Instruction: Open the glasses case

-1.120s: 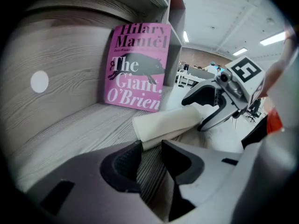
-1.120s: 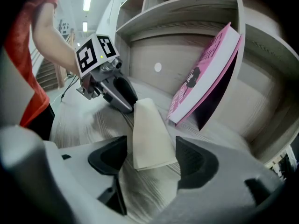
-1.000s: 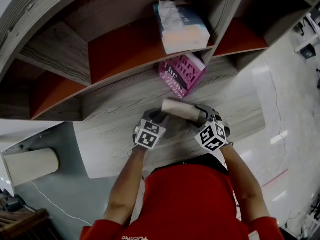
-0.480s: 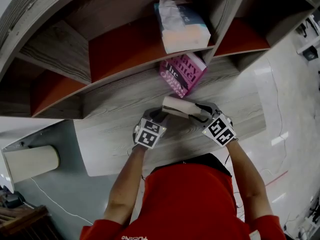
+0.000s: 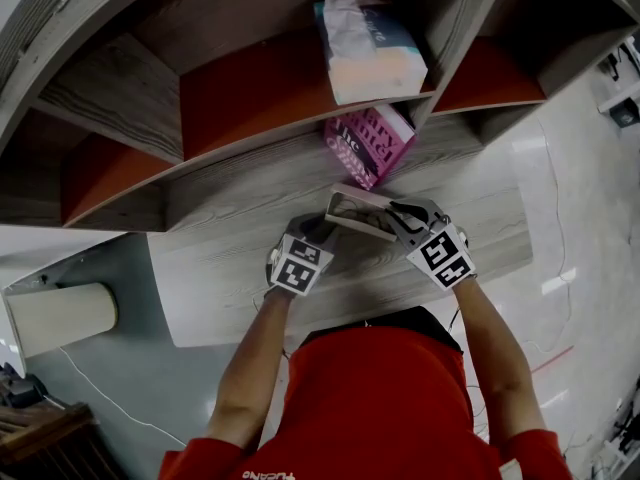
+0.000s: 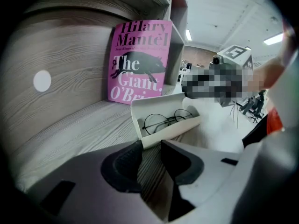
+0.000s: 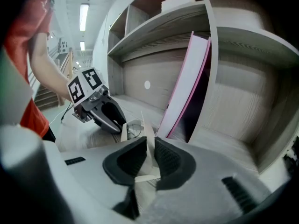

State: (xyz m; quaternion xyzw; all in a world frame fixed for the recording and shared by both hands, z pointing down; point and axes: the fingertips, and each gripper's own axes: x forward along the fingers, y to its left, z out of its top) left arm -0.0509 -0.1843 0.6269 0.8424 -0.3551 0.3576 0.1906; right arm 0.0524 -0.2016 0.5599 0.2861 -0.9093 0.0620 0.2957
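Pink book behind; left hand-held gripper clamps case, right hand-held gripper clamps lid

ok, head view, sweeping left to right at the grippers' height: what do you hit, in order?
cream roll → left gripper → glasses case, lid up → right gripper
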